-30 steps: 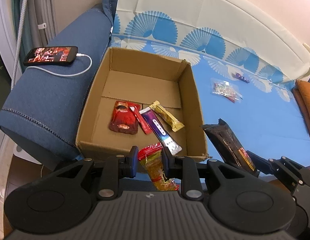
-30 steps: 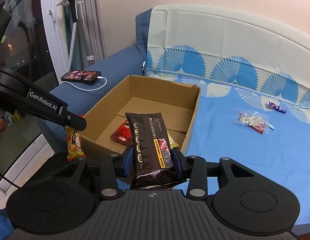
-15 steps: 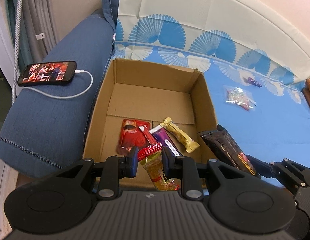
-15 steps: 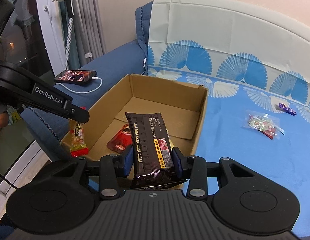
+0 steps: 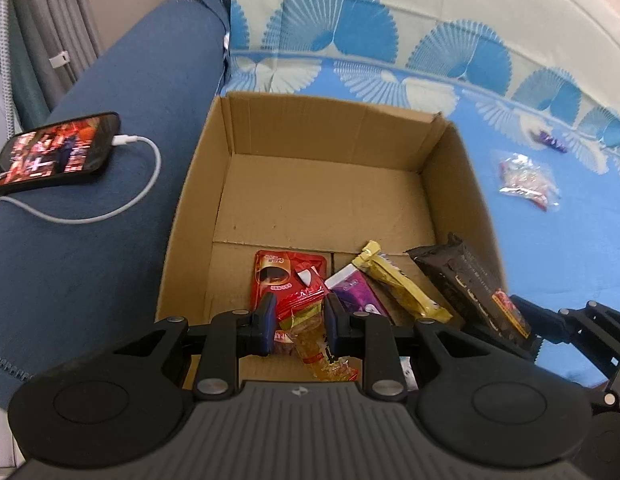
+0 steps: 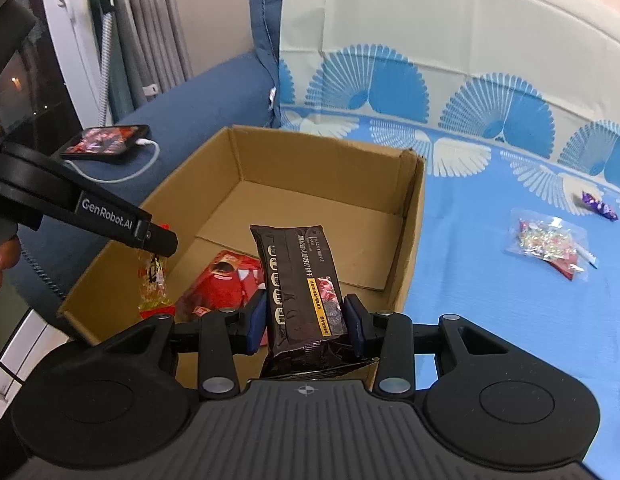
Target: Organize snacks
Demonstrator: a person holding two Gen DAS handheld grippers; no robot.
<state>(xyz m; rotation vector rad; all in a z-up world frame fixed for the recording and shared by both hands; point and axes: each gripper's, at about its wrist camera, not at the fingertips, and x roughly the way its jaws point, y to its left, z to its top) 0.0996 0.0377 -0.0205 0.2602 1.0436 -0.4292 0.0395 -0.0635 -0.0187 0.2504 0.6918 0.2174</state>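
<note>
snacks are mid-delivery on both sides: the left gripper [image 5: 299, 326] has its jaws clenched on a red and yellow packet [image 5: 310, 332], which hangs between the pads and trails back under the gripper, while the right gripper [image 6: 305, 322] has its jaws clamped on the sides of a dark brown packet [image 6: 299, 280] that sticks out ahead of them. just ahead of and below both sets of jaws sits the cardboard box [image 5: 322, 132], open-topped, with a red pouch [image 5: 283, 276], a purple bar [image 5: 356, 292] and a gold bar [image 5: 398, 288] lying at its near end, right in front of the left jaws. off to the right of the right jaws, well apart on the blue bed cover [image 6: 490, 288], a clear bag of sweets [image 6: 548, 240] and a small purple sweet [image 6: 598, 207] are not yet collected. to the left of the left jaws a phone [image 5: 53, 152] charges on the sofa arm. my read: this is the drop step, two packets carried over the box at once. next move, i'd say, calls for getting each packet fully past the near wall, then spreading the jaws so it falls onto the bare floor of the box rather than snagging the rim.
</note>
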